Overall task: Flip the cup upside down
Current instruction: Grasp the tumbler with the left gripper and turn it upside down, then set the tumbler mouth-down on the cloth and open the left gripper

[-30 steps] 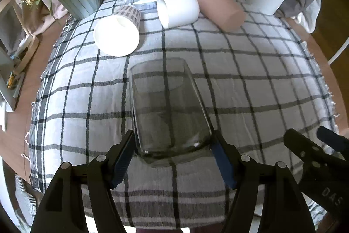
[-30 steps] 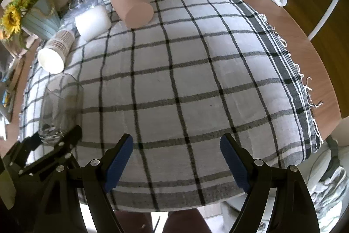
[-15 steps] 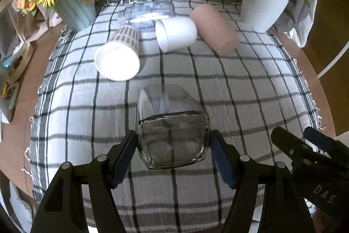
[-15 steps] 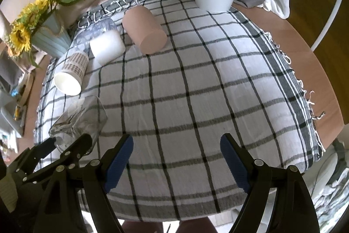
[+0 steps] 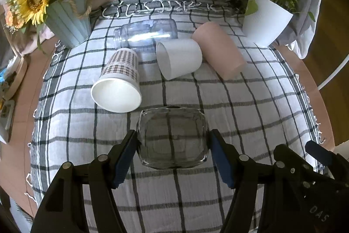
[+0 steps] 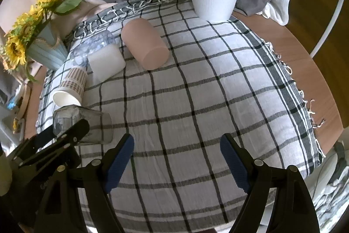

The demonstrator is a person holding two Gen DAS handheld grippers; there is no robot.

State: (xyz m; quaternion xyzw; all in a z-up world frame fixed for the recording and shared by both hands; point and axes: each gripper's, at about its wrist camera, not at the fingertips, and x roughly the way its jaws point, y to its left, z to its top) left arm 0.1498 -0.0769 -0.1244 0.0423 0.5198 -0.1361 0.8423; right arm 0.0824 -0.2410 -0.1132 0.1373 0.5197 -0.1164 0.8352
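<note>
Holding the smoky glass cup [image 5: 172, 138] tight, the left gripper [image 5: 173, 153] has it lifted above the checked tabletop [image 5: 250, 115], lying sideways, only part turned. It must tip mouth-down and be set down. The right gripper [image 6: 175, 159] hangs open, holding nothing.

Five drinking vessels on the checked cloth [image 5: 250, 115]: one clear glass cup [image 5: 172, 139] between the left gripper's [image 5: 173, 154] fingers; ahead of it, lying on their sides, one plaid paper cup [image 5: 120, 80], one white cup [image 5: 178, 58], one pink cup [image 5: 220, 49] and one clear plastic bottle [image 5: 146, 33]. Beyond them stand two pots: one of sunflowers [image 5: 67, 23], one holding a green plant [image 5: 265, 19].
</note>
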